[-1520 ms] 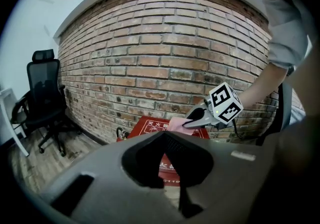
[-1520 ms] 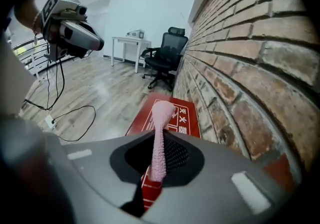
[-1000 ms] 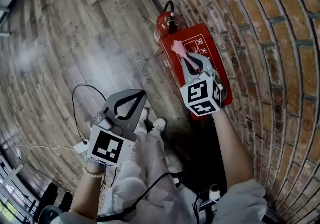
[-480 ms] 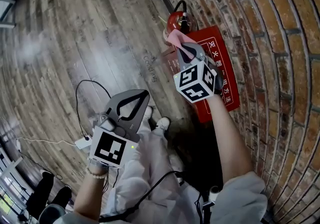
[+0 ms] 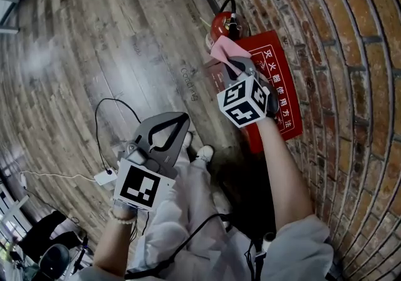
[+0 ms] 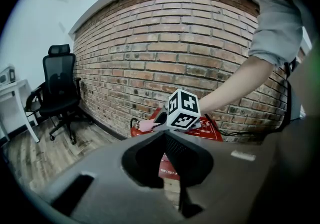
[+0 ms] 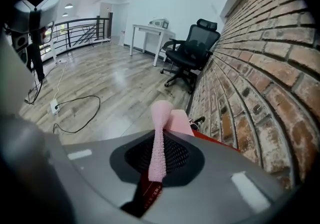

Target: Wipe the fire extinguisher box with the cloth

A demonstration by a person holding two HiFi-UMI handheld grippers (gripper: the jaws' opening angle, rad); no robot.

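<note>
A red fire extinguisher box (image 5: pixel 281 93) lies on the floor against the brick wall, and it also shows as a red box (image 6: pixel 212 131) in the left gripper view. My right gripper (image 5: pixel 232 62) is shut on a pink cloth (image 5: pixel 221 50) and sits over the box's far left end, beside the red extinguisher (image 5: pixel 223 23). In the right gripper view the cloth (image 7: pixel 160 140) stands pinched between the shut jaws, with the box's edge (image 7: pixel 212 140) just beyond. My left gripper (image 5: pixel 182 117) is shut and empty, held above the person's legs.
The brick wall (image 5: pixel 351 54) runs along the right. A black cable (image 5: pixel 103 126) and a white plug (image 5: pixel 102 179) lie on the wooden floor at the left. An office chair (image 7: pixel 192 48) and a white desk (image 7: pixel 147 31) stand farther along the wall.
My right gripper has carried the pink cloth along the box top toward the end by the extinguisher. The left gripper has stayed where it was.
</note>
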